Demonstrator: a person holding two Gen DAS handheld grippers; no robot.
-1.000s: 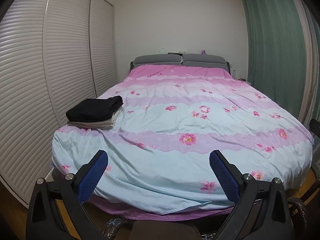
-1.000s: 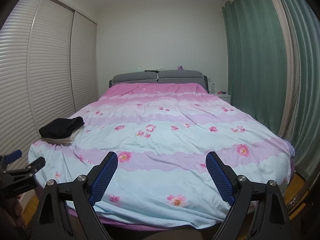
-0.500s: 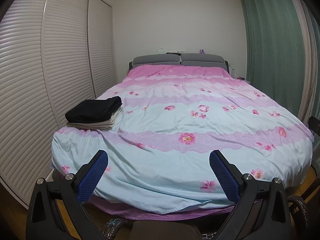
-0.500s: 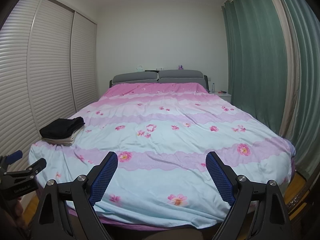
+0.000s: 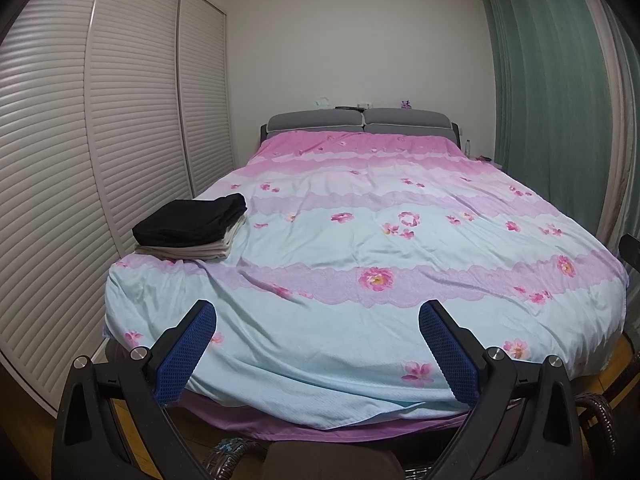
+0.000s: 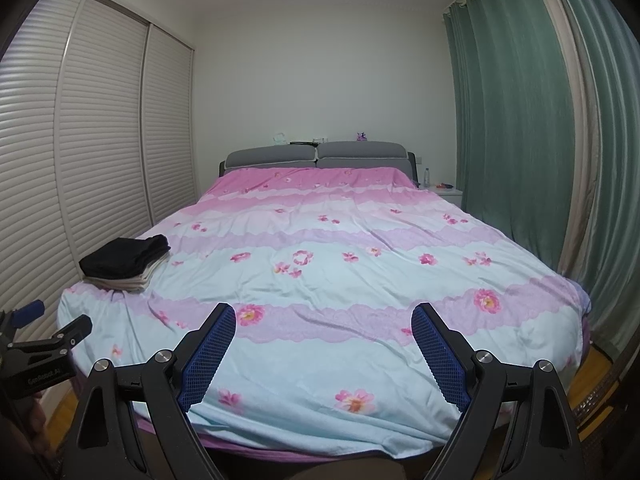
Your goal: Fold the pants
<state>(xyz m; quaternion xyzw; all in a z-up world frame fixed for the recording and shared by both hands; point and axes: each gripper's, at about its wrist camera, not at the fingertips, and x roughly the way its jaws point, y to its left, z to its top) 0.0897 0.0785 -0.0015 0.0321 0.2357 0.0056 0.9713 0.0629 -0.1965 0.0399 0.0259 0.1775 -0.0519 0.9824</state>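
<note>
Pants in the left wrist view lie folded, black, on top of a pale folded pile at the near left corner of the bed, well apart from the left gripper. That gripper hangs short of the foot of the bed with its blue pads spread wide and nothing between them. The black cloth looks soft and light, likely to sag and slide open if lifted by one edge; a sound hold would probably be on the thick folded edge facing the middle of the bed, taking all layers at once. Count here: one black garment, one pale pile under it whose layers are too thin to number, two grey cushions at the headboard, one flowered quilt, two louvred doors, one green curtain.

In the right wrist view the pants sit at the same corner, far left, on the pile. The right gripper is likewise released, pads wide apart and empty, aimed at the middle of the quilt. The left gripper shows at the left edge, near the bed's corner. No unfolded pants show on the bed, so the folding looks either done or waiting for the next pair. One bottle stands beside the headboard.
</note>
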